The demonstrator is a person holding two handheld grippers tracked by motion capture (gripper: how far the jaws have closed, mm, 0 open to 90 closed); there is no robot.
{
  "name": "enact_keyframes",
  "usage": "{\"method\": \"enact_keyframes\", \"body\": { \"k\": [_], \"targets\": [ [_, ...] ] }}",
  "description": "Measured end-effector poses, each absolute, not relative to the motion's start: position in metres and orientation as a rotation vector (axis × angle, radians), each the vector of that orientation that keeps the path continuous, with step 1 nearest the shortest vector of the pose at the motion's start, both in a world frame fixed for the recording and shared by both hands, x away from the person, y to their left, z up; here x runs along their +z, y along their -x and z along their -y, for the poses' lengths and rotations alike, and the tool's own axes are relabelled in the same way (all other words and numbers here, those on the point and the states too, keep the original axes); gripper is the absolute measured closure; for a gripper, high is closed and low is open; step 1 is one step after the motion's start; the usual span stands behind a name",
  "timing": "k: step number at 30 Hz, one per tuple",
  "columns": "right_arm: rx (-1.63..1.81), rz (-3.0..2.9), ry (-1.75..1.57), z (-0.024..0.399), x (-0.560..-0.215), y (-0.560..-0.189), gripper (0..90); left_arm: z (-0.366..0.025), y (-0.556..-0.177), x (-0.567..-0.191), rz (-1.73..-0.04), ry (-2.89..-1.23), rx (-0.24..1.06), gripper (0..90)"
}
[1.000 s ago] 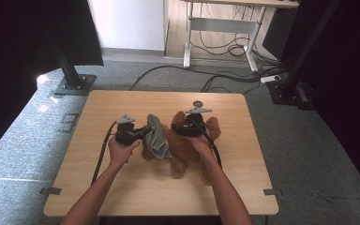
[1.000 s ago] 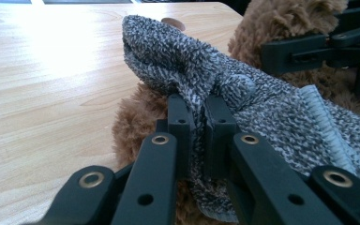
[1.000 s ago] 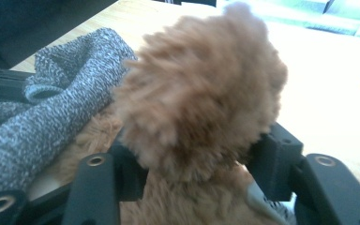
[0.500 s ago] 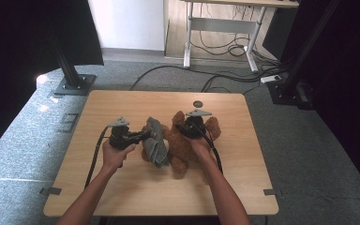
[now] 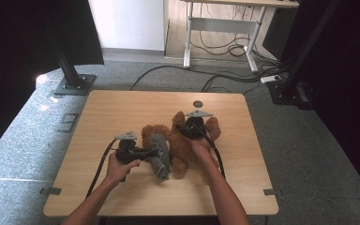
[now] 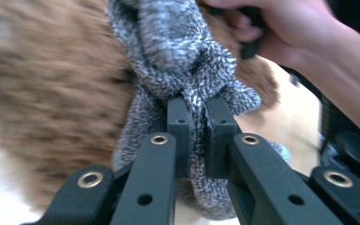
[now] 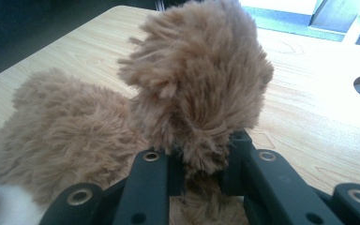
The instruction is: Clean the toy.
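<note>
Since the earlier frame the left gripper (image 5: 155,151) has carried the grey knitted cloth (image 5: 160,157) a little toward the person, and the right gripper (image 7: 205,171) has just been closing on a tuft of the brown plush toy (image 5: 178,145). Both grippers are now clamped tight, left on the cloth, right on the fur, with the toy lying mid-worktop (image 5: 122,112). The step looks like pulling the garment off; next, I think, the left pulls steadily while the right holds firm.
</note>
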State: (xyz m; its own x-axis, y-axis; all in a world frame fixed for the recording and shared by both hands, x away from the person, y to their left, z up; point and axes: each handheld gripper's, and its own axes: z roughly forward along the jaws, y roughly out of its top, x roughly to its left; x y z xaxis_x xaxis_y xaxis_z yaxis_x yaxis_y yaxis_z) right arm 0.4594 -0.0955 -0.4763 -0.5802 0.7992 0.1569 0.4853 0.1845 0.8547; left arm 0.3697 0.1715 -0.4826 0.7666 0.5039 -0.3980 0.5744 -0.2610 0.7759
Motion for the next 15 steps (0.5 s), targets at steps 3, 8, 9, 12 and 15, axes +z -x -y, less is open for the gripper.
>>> {"method": "enact_keyframes", "body": {
  "k": [3,8,9,12,15],
  "targets": [
    [1.351,-2.139,-1.215,0.096,-0.477,-0.459,75.8,-0.167,-0.364,-0.482,-0.806,-1.953,-0.075,83.0],
    [1.365,-2.142,-1.218,0.096,-0.477,-0.459,75.9,-0.161,-0.369,-0.496,-0.849,-1.985,-0.109,83.0],
    [1.368,-2.143,-1.218,0.096,-0.477,-0.459,76.2,-0.157,-0.371,-0.499,-0.855,-1.988,-0.117,82.9],
    [1.387,-2.137,-1.212,0.096,-0.477,-0.458,77.3,-0.142,-0.374,-0.509,-0.857,-2.03,-0.129,82.8],
    [1.407,-2.143,-1.182,0.097,-0.477,-0.456,78.0,-0.13,-0.379,-0.52,-0.888,-2.056,-0.13,82.7]
  ]
}}
